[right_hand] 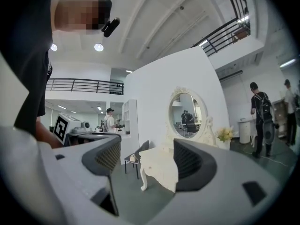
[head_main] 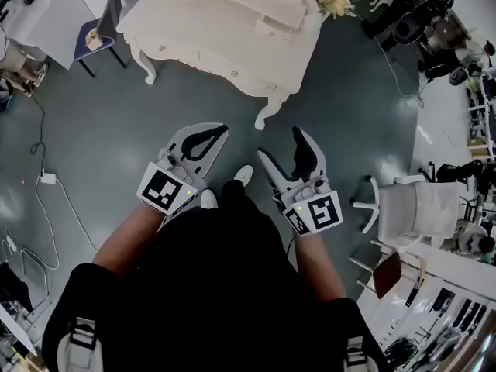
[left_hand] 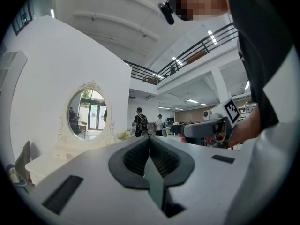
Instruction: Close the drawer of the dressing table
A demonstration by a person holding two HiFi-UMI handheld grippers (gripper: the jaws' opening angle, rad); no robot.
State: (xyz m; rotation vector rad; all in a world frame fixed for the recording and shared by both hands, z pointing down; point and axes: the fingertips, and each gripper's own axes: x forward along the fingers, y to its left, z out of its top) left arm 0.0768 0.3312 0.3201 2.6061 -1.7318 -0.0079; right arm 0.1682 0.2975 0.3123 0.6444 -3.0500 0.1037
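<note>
The white dressing table [head_main: 225, 22] stands at the top of the head view, well ahead of both grippers on the grey floor. I cannot make out its drawer. My left gripper [head_main: 221, 130] is shut with nothing in it; in the left gripper view its tips [left_hand: 149, 137] meet, and the oval mirror [left_hand: 86, 111] shows far left. My right gripper [head_main: 280, 142] is open and empty. In the right gripper view the table [right_hand: 159, 165] and its mirror [right_hand: 186, 114] appear between the spread fingers of the right gripper [right_hand: 146, 146], still at a distance.
A blue-seated chair [head_main: 97, 33] stands left of the table. A white swivel chair [head_main: 411, 208] is at the right. A cable and power block [head_main: 48, 178] lie on the floor at left. Flowers [head_main: 335, 5] sit on the table's right end. People [right_hand: 260, 118] stand in the background.
</note>
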